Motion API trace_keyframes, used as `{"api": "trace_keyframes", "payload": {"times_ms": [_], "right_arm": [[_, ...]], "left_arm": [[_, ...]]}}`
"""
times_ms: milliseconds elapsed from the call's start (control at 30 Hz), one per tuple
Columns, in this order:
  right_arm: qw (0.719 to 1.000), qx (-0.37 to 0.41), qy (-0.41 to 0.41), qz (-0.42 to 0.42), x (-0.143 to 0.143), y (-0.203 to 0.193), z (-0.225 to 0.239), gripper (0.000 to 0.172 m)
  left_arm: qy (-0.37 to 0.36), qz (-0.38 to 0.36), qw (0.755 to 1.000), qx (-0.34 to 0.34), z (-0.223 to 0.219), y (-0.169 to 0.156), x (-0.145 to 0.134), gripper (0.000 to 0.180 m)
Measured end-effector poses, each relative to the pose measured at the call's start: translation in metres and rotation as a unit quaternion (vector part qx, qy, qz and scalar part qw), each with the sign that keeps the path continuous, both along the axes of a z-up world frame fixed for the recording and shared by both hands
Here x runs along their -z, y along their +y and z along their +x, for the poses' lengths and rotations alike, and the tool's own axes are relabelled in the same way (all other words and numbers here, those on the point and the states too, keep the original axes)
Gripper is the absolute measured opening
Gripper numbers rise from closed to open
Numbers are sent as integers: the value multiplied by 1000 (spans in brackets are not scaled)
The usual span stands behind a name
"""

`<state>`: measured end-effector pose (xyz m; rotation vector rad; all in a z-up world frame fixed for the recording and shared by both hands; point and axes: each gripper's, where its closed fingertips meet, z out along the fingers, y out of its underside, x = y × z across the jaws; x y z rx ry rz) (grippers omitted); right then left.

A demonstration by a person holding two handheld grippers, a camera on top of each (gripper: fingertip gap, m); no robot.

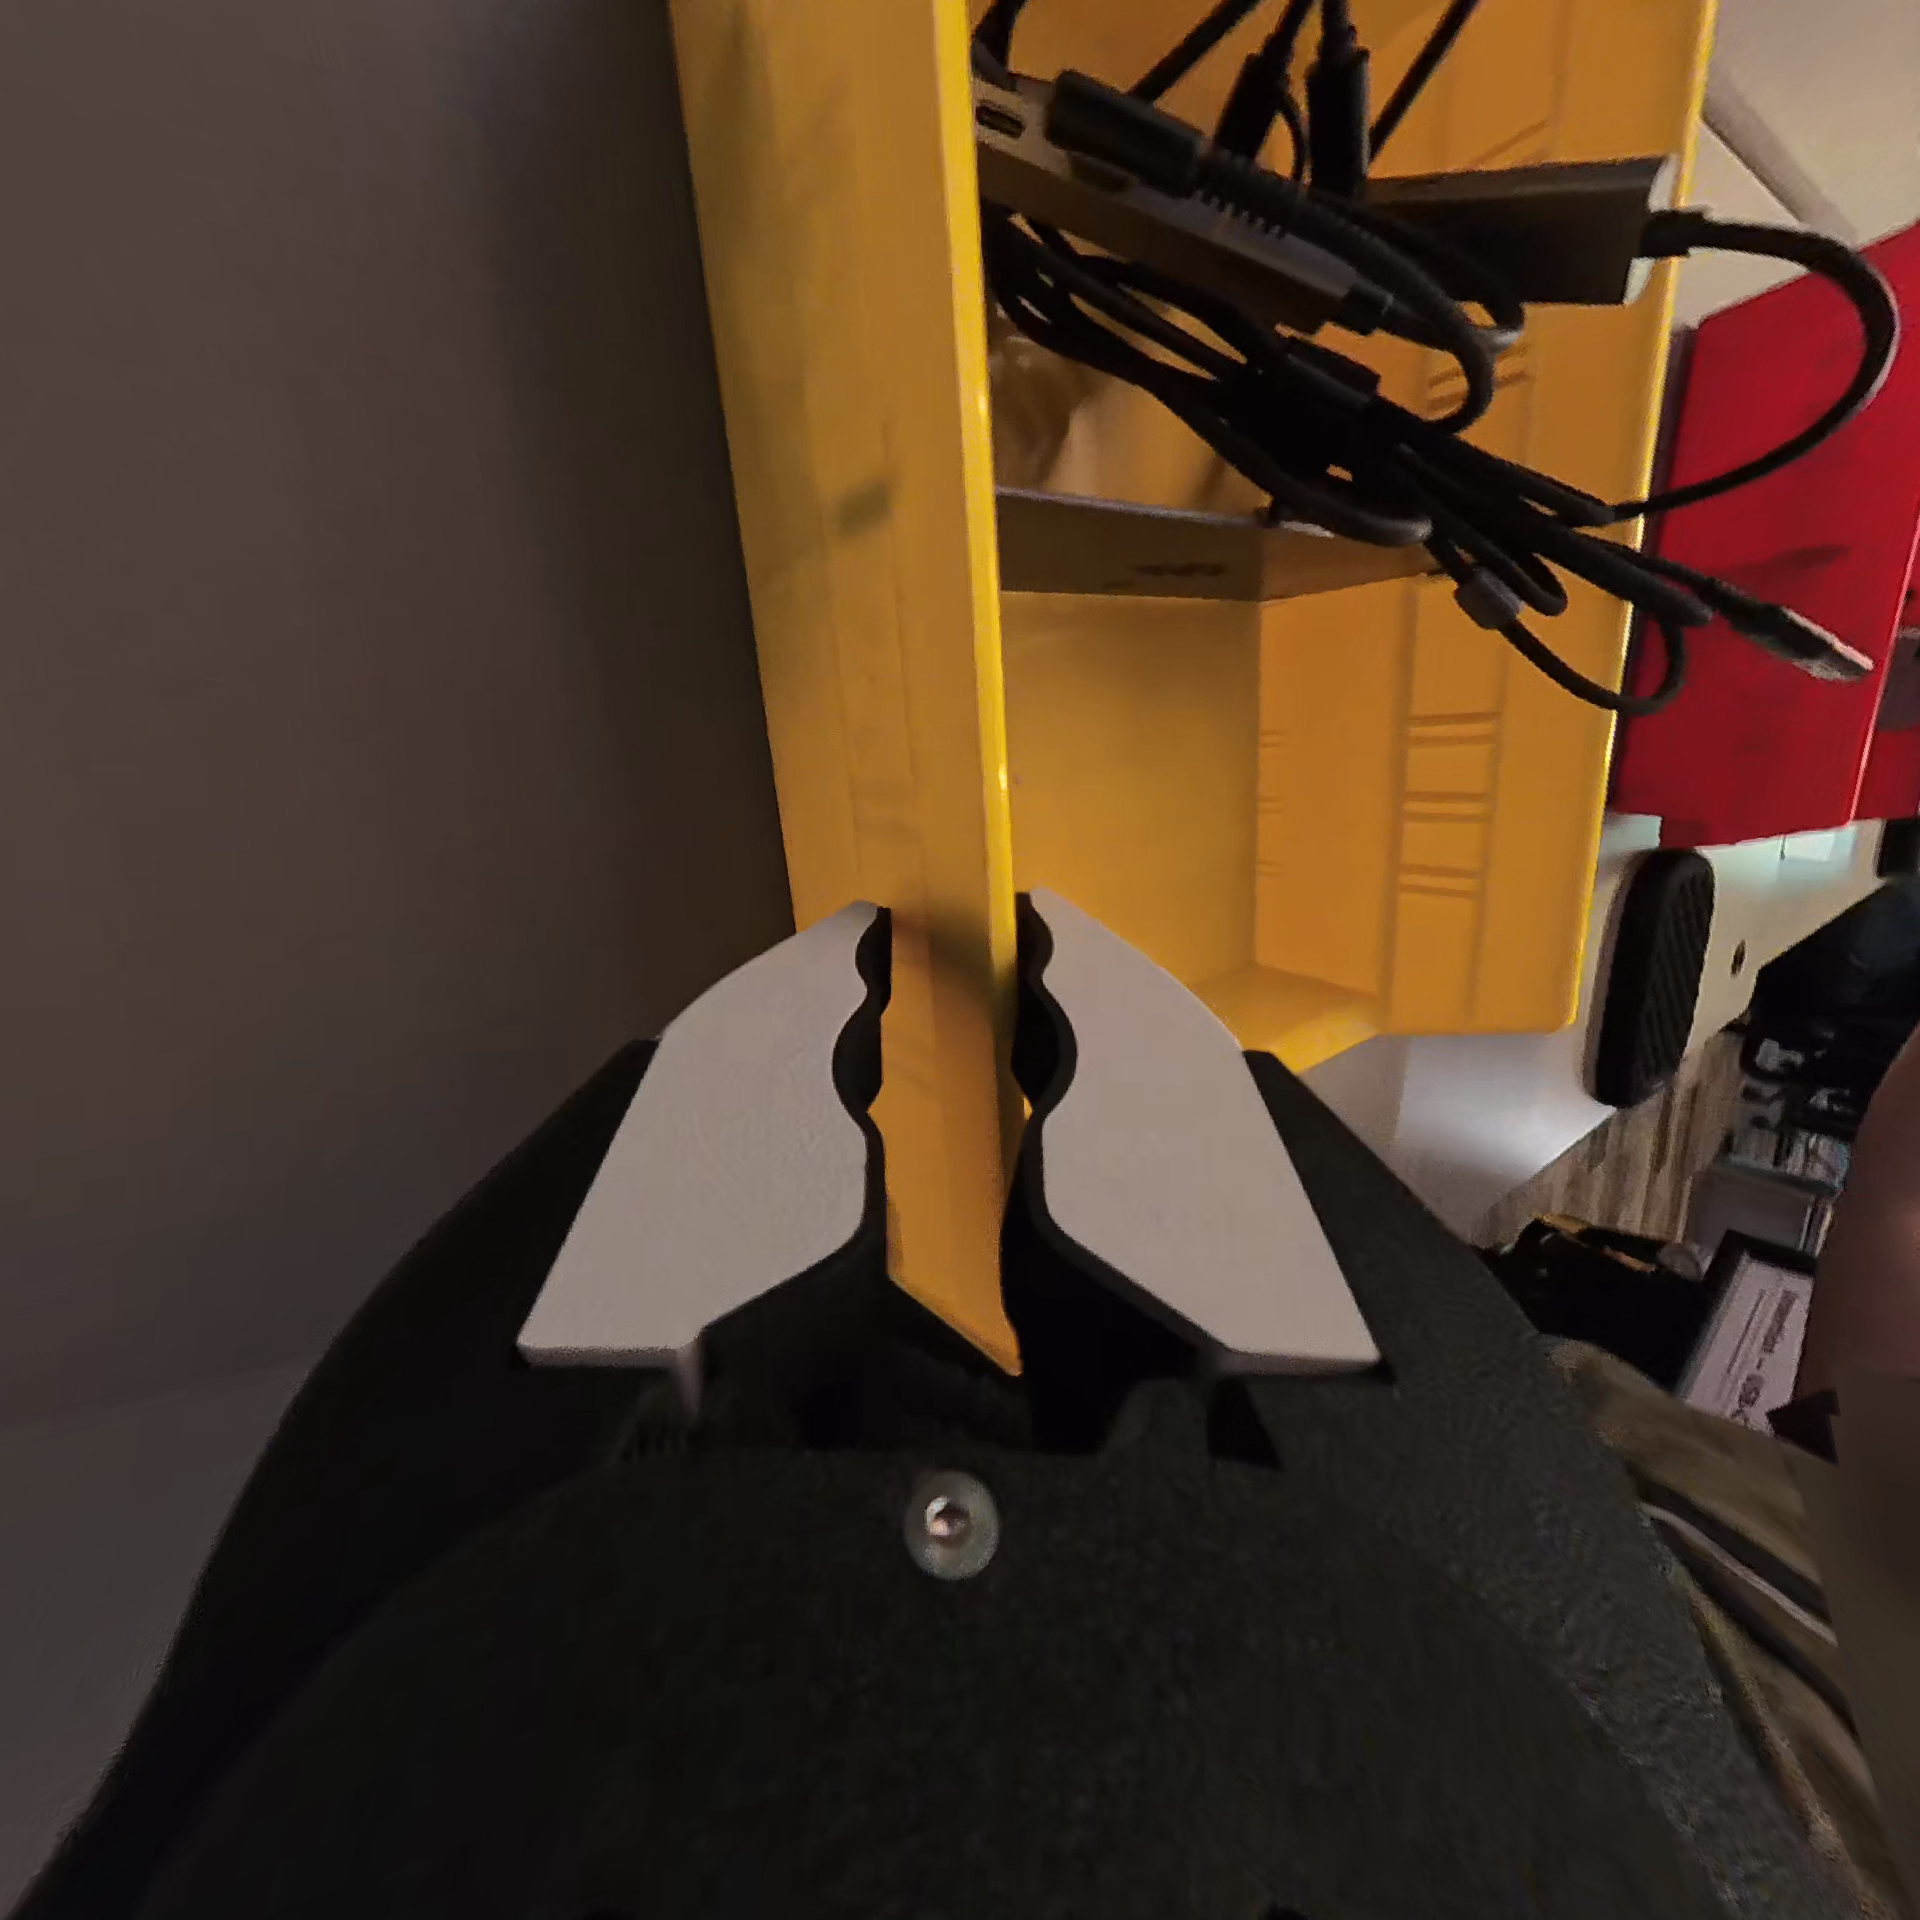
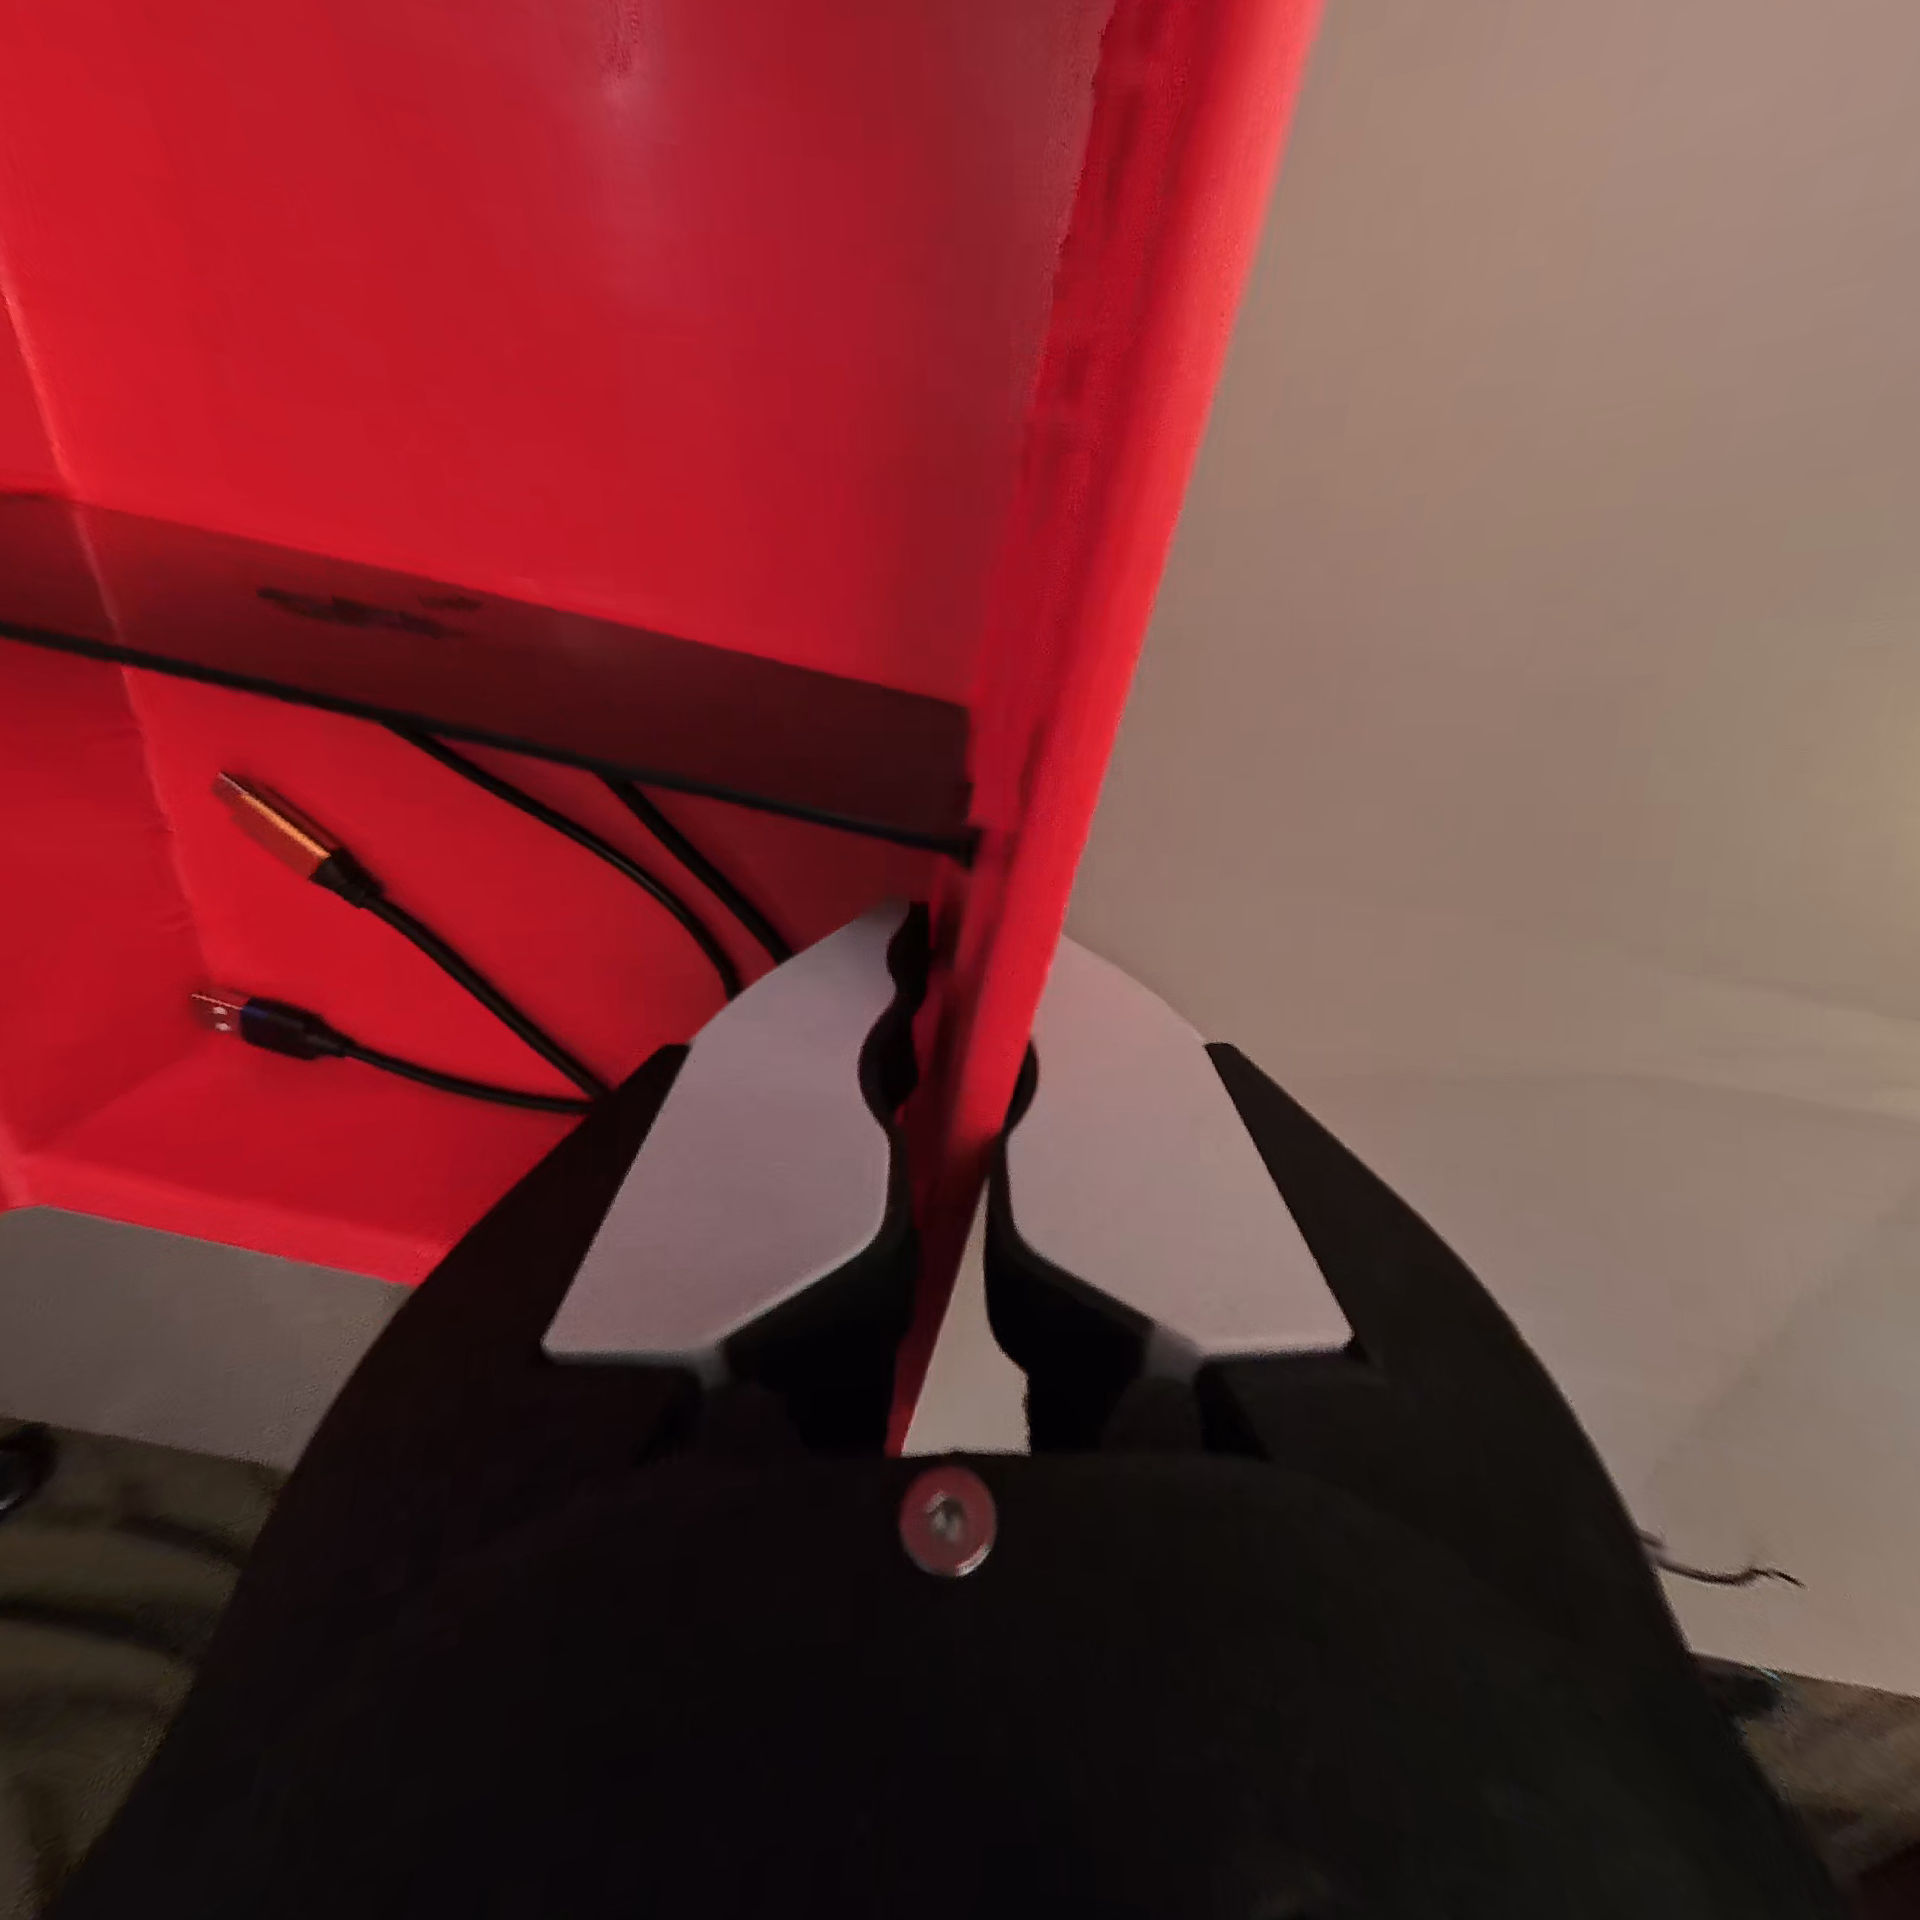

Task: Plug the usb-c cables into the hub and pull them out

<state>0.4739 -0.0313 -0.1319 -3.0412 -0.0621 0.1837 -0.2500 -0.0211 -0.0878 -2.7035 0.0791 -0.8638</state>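
Observation:
In the left wrist view my left gripper [image 1: 956,920] straddles the near wall of a yellow bin [image 1: 852,416], and both pads lie against that wall. The bin holds a dark hub [image 1: 1507,223], a grey hub [image 1: 1143,545] and a tangle of black cables [image 1: 1403,416]. In the right wrist view my right gripper [image 2: 987,935] is closed on the side wall of a red bin [image 2: 1122,520]. Its right fingertip is hidden behind the wall. The red bin holds a long black hub [image 2: 520,644] and black cables with two loose plugs [image 2: 270,821] [image 2: 223,1010].
The red bin also shows in the left wrist view [image 1: 1787,623], just beyond the yellow one. A black ribbed object [image 1: 1652,977] stands past the yellow bin's corner. A pale surface [image 2: 1558,727] lies beside the red bin. A sleeve [image 1: 1714,1507] shows at the lower right. Spacing between my two grippers at the tips: around 75 cm.

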Motion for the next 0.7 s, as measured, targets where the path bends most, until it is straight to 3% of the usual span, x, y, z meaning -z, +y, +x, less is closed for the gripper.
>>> {"api": "trace_keyframes", "payload": {"times_ms": [167, 300, 400, 500, 600, 700], "right_arm": [[996, -45, -73, 32, -2, 4, 8, 23], [987, -68, -124, 82, -17, 10, 11, 26], [973, -79, -163, 146, -43, 18, 13, 28], [952, -87, -175, 236, -83, 30, 6, 31], [928, -91, -142, 332, -126, 42, -18, 34], [904, -97, -81, 409, -167, 50, -54, 35]], "left_arm": [[8, 68, 997, 43, -2, 5, -11, 21], [102, 164, 978, 85, -12, 16, -25, 25], [215, 251, 934, 138, -18, 30, -39, 34], [272, 314, 888, 195, -5, 44, -51, 40], [289, 339, 852, 276, 18, 60, -55, 41], [329, 349, 796, 370, 38, 80, -49, 42]]}}
